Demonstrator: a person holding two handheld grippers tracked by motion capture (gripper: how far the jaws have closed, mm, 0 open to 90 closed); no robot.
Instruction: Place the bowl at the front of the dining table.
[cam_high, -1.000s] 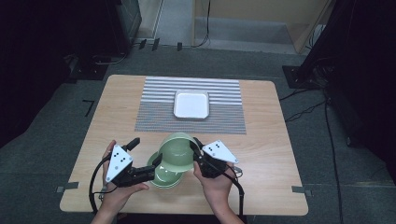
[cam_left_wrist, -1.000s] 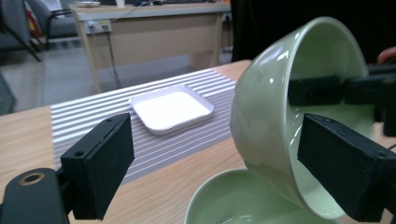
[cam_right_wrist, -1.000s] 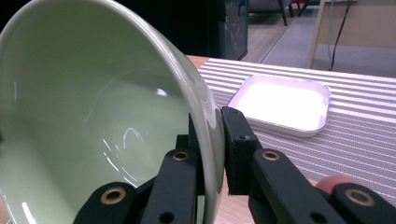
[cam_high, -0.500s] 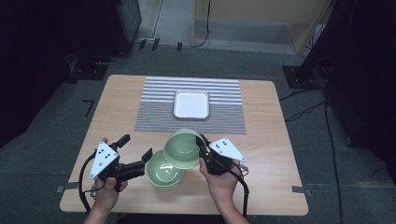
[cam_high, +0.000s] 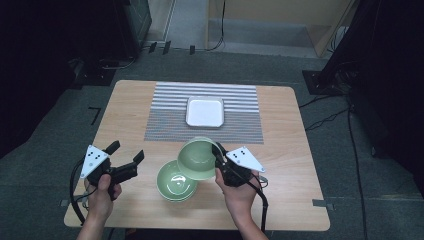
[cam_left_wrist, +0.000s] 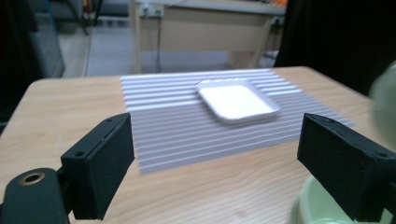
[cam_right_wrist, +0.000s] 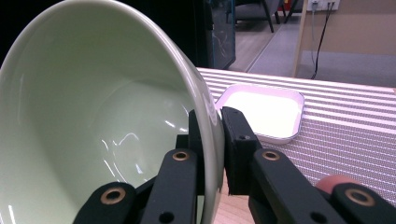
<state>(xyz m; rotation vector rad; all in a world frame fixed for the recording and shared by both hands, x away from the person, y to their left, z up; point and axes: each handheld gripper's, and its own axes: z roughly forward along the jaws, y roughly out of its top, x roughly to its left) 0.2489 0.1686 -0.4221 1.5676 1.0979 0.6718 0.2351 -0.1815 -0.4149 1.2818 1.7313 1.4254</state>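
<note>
Room: grey floor is seen around a wooden worktop (cam_high: 300, 150), with dark surroundings at both sides and cables on the floor.
Surface: a striped mat (cam_high: 165, 117) is spread over the far middle of the worktop, and a white square tray (cam_high: 205, 111) is set on it.
Right tool (cam_high: 218, 155): its jaws are closed on the rim of a green bowl (cam_high: 197, 159), which is held tilted above the worktop, one jaw inside and one outside.
Left tool (cam_high: 126, 152): its jaws are spread wide and nothing is gripped; it is held near the front left edge.
Second bowl (cam_high: 172, 184): it is placed upright on the worktop between the two tools, partly under the lifted bowl.
Right gripper view: the wall of the lifted bowl (cam_right_wrist: 93, 121) is shown pinched between the jaws, with the tray (cam_right_wrist: 266, 112) beyond.
Left gripper view: the mat (cam_left_wrist: 187, 135) and tray (cam_left_wrist: 236, 100) are framed between the open jaws, and a pale green rim (cam_left_wrist: 322, 210) is glimpsed at the lower right.
</note>
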